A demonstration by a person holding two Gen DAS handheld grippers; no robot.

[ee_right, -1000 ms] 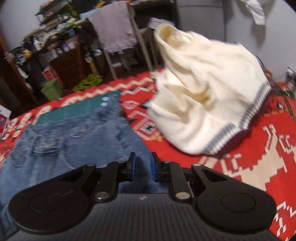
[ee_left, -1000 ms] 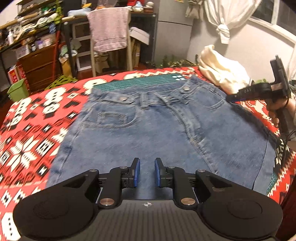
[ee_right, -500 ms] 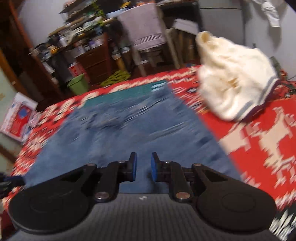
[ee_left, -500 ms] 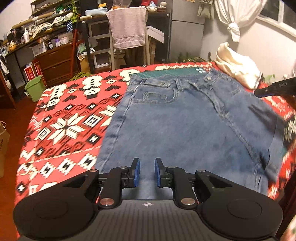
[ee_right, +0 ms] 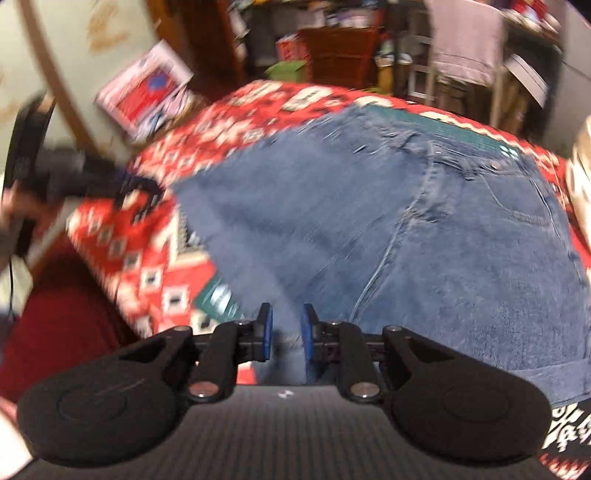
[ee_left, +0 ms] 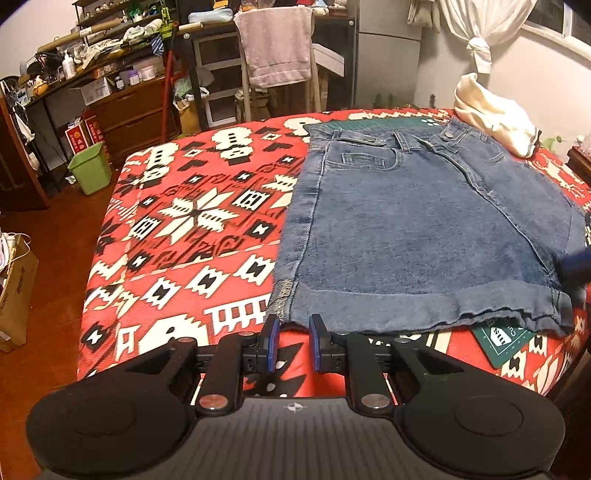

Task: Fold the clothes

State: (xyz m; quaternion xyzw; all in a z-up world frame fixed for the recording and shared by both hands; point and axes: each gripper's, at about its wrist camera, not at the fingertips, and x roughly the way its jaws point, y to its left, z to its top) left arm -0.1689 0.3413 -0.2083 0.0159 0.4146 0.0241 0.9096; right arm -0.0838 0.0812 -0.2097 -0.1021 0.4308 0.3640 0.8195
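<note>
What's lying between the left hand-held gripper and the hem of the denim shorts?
Only bare red patterned blanket: in the left wrist view, the left hand-held gripper sits just short of the denim shorts hem, nothing in between.

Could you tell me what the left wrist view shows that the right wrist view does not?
Only the left wrist view shows the cream sweater clearly, past the waistband, and the knotted white curtain. Only the right wrist view shows the person's hand holding the left gripper, blurred. Both show the denim shorts lying flat on the red patterned cover, and open jaws holding nothing.
</note>
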